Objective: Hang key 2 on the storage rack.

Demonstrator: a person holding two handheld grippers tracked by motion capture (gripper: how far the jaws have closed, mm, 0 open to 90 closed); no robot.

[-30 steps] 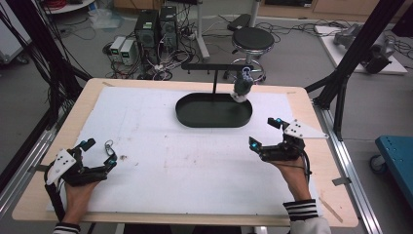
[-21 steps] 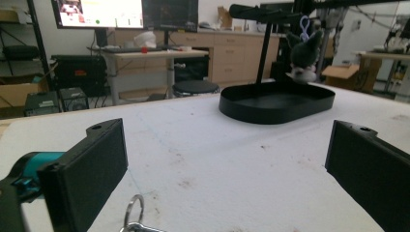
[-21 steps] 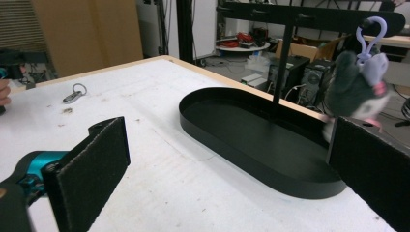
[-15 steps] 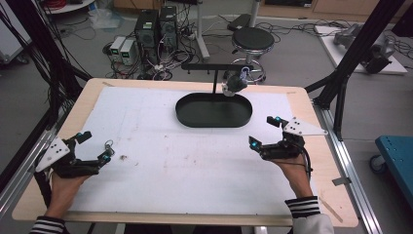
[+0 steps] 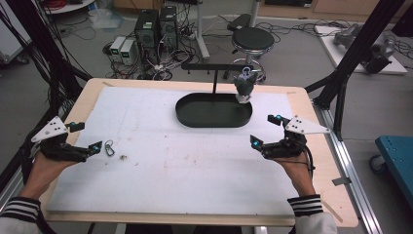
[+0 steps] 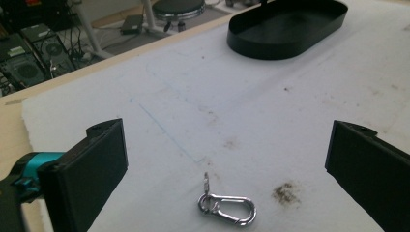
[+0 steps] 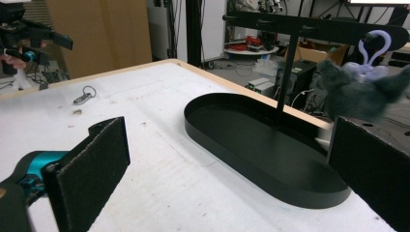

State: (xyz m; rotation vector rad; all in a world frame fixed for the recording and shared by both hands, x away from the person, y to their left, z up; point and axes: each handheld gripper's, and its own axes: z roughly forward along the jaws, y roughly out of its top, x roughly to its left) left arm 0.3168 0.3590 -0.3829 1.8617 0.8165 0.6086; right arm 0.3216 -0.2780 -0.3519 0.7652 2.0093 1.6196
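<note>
Item 1, left gripper (image 5: 84, 137): I have it at the table's left edge, jaws spread wide and holding nothing. In the left gripper view the two black pads (image 6: 104, 154) stand far apart over the white mat (image 5: 160, 165), touching nothing.

Item 2, metal snap hook (image 6: 226, 208): lies flat on the mat just ahead of the left gripper's jaws and between them, apart from both pads. A small brown stain (image 6: 285, 192) sits just beside it.

Item 3, right gripper (image 5: 267, 131): I have it near the table's right side, jaws equally wide apart and empty, pointing toward the black oval tray (image 5: 214, 119).

Item 4, grey plush toy (image 5: 243, 87): hangs from the black stand (image 5: 215, 73) over the tray's right end, apart from both grippers.
</note>
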